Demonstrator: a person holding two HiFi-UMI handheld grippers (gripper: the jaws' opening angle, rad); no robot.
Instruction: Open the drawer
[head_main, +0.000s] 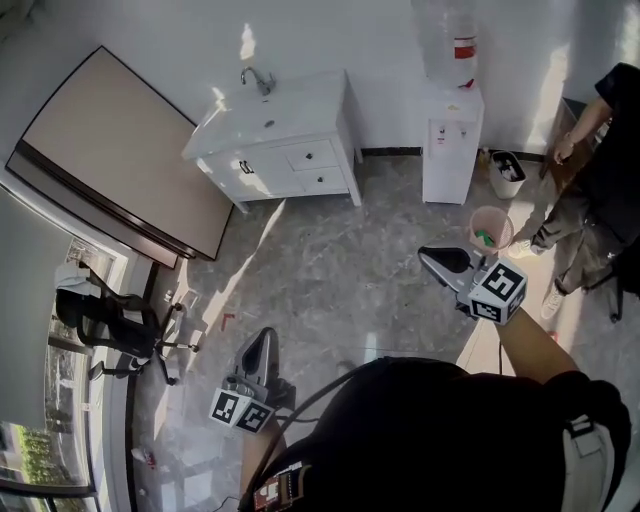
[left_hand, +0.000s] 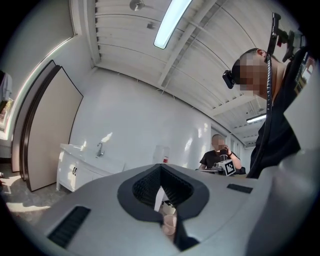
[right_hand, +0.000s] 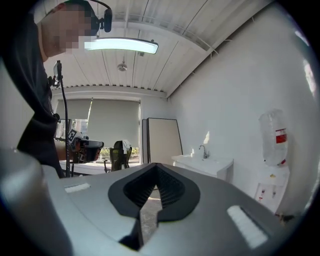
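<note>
Hovering low at the left of the head view, the left tool had its jaws together on nothing. Further in, well apart from both tools across the grey floor, a white sink cabinet stood against the far wall, its two drawers both shut flush. At the right, the right tool likewise had its jaws together and empty. By the look of it the task had barely begun: the approach to the cabinet, the grip on a drawer and the pull all remained.
</note>
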